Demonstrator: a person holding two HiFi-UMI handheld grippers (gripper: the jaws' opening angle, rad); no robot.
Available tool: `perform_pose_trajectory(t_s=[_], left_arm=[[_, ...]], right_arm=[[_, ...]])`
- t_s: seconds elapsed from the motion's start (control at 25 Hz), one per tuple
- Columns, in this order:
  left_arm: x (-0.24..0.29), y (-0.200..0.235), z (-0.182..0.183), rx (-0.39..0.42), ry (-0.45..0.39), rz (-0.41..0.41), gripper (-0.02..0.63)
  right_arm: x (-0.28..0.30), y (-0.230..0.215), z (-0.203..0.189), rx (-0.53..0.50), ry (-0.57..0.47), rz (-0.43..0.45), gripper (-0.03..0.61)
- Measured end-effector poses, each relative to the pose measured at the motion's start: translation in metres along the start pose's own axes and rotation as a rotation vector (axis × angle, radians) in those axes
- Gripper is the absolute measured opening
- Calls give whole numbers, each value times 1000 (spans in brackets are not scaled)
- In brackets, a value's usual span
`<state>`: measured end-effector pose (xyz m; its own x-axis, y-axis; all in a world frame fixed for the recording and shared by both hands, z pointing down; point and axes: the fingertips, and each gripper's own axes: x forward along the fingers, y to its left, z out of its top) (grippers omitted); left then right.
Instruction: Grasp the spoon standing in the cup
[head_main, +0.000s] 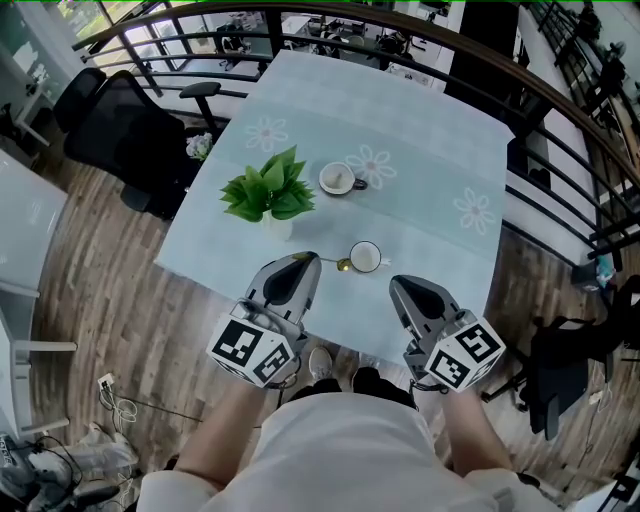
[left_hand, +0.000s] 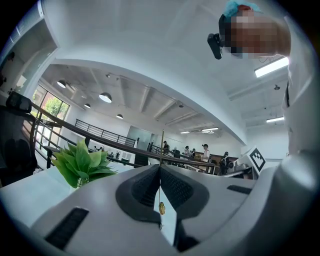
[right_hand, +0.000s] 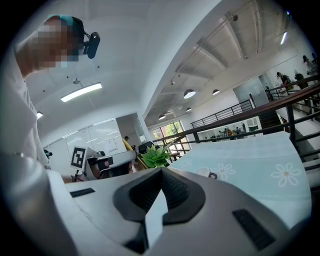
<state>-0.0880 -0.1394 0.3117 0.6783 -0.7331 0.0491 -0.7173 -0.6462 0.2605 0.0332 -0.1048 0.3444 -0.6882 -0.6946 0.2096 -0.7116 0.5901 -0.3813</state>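
Note:
A small white cup (head_main: 366, 257) stands on the pale blue tablecloth (head_main: 430, 150) near the table's front edge. A thin gold spoon (head_main: 340, 265) pokes out level from my left gripper (head_main: 314, 261), its gold end just left of the cup and outside it. In the left gripper view the spoon (left_hand: 161, 150) runs as a fine gold rod between the closed jaws of the left gripper (left_hand: 161, 167) and rises past their tips. My right gripper (head_main: 396, 284) hovers right of the cup, apart from it; the right gripper (right_hand: 161, 170) has its jaws together with nothing held.
A green potted plant (head_main: 268, 190) stands left of centre, also seen as the plant (right_hand: 156, 156) in the right gripper view. A second white cup (head_main: 337, 178) sits behind it. A black office chair (head_main: 130, 130) and a dark railing (head_main: 560, 110) flank the table.

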Motion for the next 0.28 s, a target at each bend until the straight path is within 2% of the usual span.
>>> perform_pose_trajectory(t_s=[0.28], left_arm=[[11,-4,-3,-3,7,-6,23]], right_arm=[[-2,-8,4,4,0,5,21]])
